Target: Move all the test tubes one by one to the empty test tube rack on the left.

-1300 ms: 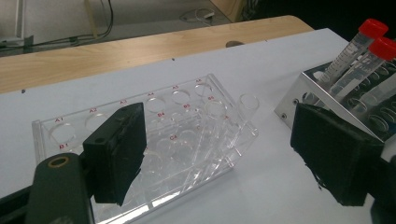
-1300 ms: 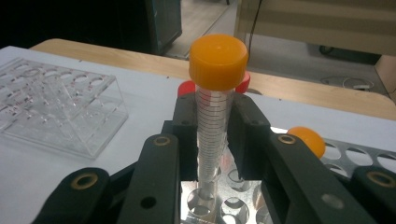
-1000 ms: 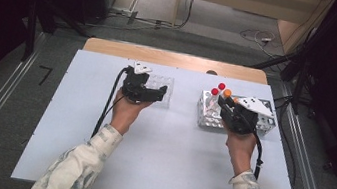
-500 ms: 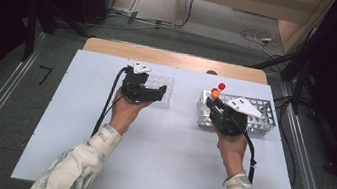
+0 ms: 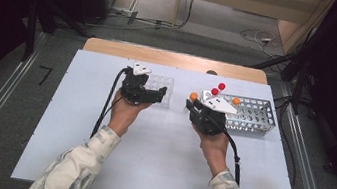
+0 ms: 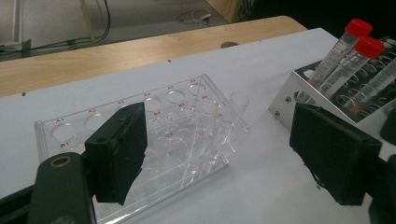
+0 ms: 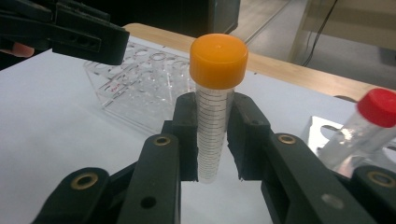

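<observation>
My right hand-held gripper (image 7: 212,140) clamps an orange-capped tube (image 7: 215,100) upright above the bench (image 5: 156,163), between the clear rack (image 5: 161,87) on the left and the metal rack (image 5: 254,116) on the right. My left hand-held gripper (image 6: 224,154) hangs open just near of the clear rack, holding nothing.

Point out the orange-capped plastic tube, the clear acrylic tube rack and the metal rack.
orange-capped plastic tube (image 7: 212,135), right gripper view, graduated body.
clear acrylic tube rack (image 6: 173,121), left gripper view, top plate.
metal rack (image 5: 255,112), high view, perforated top.
</observation>
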Tool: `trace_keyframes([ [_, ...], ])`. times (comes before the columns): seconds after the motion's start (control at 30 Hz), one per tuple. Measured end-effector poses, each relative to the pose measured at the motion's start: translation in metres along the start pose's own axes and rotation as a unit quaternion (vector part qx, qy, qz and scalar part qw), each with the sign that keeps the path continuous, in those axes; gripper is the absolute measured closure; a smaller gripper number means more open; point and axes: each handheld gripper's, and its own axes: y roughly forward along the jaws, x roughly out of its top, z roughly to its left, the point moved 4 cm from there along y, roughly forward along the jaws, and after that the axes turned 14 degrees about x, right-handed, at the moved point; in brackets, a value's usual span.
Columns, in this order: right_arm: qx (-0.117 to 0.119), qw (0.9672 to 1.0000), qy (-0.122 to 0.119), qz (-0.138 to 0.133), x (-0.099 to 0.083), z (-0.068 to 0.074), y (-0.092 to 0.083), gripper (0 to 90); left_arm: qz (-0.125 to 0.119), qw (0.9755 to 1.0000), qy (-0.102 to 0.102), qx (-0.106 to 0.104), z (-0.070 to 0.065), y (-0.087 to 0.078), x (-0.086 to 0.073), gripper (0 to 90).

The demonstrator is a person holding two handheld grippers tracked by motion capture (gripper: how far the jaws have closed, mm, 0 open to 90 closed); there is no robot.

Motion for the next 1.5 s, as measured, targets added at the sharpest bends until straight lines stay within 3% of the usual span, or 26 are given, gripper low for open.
trace_keyframes([
  [0.3,0.024,0.9989,0.006,0.041,-0.013,0.009,0.032,71.1,-0.003,0.9996,0.014,-0.025,-0.013,-0.009,-0.002,21.3],
  [0.53,0.038,0.998,0.001,0.051,-0.015,0.02,0.047,71.1,-0.002,0.998,0.033,-0.055,-0.026,-0.014,-0.005,26.5],
  [0.7,0.045,0.9978,-0.004,0.049,-0.011,0.028,0.051,71.1,0.001,0.9966,0.041,-0.071,-0.03,-0.012,-0.009,36.8],
  [1.03,0.049,0.9976,-0.008,0.047,-0.01,0.033,0.052,71.1,0.011,0.9934,0.062,-0.096,-0.034,-0.009,-0.014,67.5],
  [1.27,0.048,0.9976,-0.011,0.048,-0.01,0.033,0.051,70.7,0.011,0.9934,0.06,-0.097,-0.034,-0.009,-0.014,70.1],
  [1.5,0.059,0.9962,-0.014,0.062,-0.012,0.035,0.05,44.9,0.0,0.9947,0.049,-0.09,-0.025,-0.014,-0.006,70.5],
])
